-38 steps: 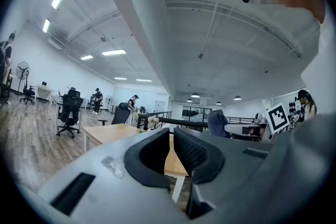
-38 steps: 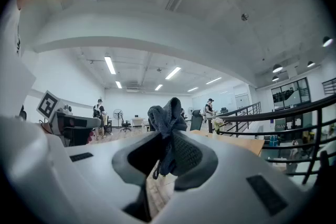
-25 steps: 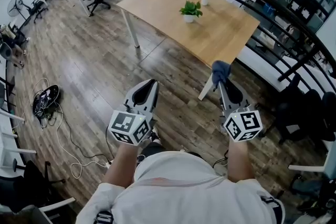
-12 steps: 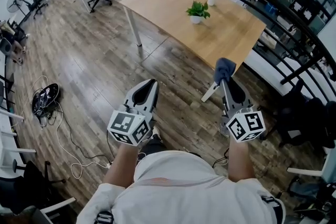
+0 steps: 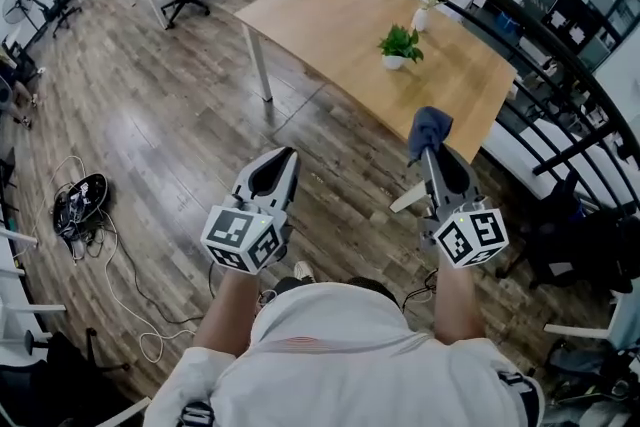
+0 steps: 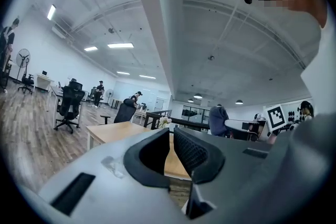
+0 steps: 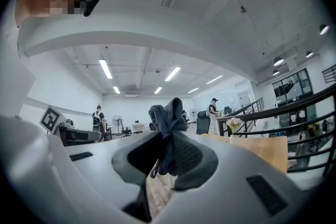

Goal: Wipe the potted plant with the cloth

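1. Up at one o'clock in the head view, well apart from both grippers, the potted plant point(image 5: 400, 45) stands upright on the wooden worktop point(image 5: 330, 10). A small vase of pink flowers point(image 5: 427, 5) stands near it, at its one o'clock.
2. At the plant's six o'clock, the right gripper point(image 5: 430, 155) hangs over the plank floor point(image 5: 180, 125), short of the worktop's near edge. Its fingers point(image 7: 188, 157) are clamped on the blue-grey cloth point(image 7: 167, 115).
3. That cloth bunches out past the fingertips toward twelve o'clock. I judge it is held this way so that soft fabric, not hard plastic, meets the leaves first.
4. At nine o'clock of the right gripper, the left gripper point(image 5: 283, 160) points the same way. Its fingers point(image 6: 193, 152) are drawn together with nothing between them. It looks free to steady the pot if needed.
5. Both grippers aim level toward the worktop, so this reads as the approach; no wiping has begun.
6. The white pot looks small and light. A firm sideways stroke could slide or tip it, and the vase close by leaves little room at one o'clock.
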The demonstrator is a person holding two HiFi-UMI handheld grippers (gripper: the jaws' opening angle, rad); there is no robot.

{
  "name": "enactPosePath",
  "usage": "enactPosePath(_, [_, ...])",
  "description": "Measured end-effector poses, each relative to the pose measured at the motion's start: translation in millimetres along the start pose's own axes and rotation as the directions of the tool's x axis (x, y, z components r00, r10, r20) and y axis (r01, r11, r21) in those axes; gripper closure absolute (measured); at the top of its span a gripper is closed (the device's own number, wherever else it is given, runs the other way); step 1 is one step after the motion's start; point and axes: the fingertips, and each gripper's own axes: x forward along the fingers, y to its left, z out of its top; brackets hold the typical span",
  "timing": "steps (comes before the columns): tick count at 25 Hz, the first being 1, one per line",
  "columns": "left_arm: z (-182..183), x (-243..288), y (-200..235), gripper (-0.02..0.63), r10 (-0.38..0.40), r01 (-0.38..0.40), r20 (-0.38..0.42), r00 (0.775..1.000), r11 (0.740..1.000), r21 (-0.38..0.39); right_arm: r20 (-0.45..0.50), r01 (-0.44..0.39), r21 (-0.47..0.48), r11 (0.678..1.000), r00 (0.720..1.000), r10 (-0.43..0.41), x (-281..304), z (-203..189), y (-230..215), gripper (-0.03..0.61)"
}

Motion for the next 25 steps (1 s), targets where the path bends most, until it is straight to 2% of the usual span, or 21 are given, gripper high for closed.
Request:
enactPosePath(6, [4, 20, 51, 0.580, -0.028, 0.028, -0.014, 1.000, 0.999, -0.019, -0.041, 0.009, -0.027, 1.000, 0.999, -0.010, 51, -8, 12, 0.462])
enactPosePath(13, [7, 71, 97, 0.580, -0.025, 0.024, -0.021, 0.999, 1.000, -0.012, -0.046, 0.018, -0.032, 0.999, 0.999, -0.019, 112, -14, -18, 0.462])
enactPosePath(18, [12, 132, 116, 0.580, -0.025, 0.025, -0.040, 0.999, 1.000, 0.000, -0.038, 0.025, -0.006, 1.000, 0.999, -0.025, 162, -15, -64, 0.460])
enactPosePath(25, [22, 250, 129, 0.580, -0.041, 0.044, -0.065, 0.997, 0.999, 0.031, -0.005, 0.041, 0.037, 0.998, 0.999, -0.041, 225, -6, -160, 0.460])
